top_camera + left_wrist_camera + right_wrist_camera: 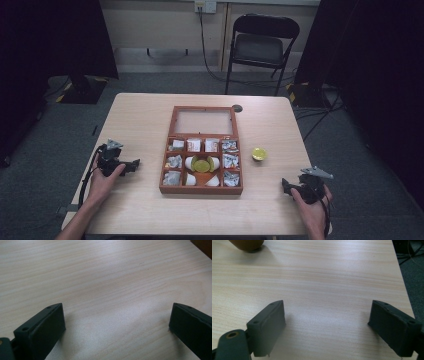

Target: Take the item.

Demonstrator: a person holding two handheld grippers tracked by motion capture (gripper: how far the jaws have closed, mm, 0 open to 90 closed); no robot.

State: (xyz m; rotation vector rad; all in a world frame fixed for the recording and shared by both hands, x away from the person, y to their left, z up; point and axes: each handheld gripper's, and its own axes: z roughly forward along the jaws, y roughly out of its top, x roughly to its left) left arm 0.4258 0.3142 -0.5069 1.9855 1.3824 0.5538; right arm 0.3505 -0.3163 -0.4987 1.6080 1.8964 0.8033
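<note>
Left gripper (116, 322), right gripper (327, 322): jaws apart, empty (table-level); yellow cup (259, 153) beside wooden tray (200, 190) best approached squarely.

High view overlooks the table (140, 210); both gripper views skim it closely.
</note>
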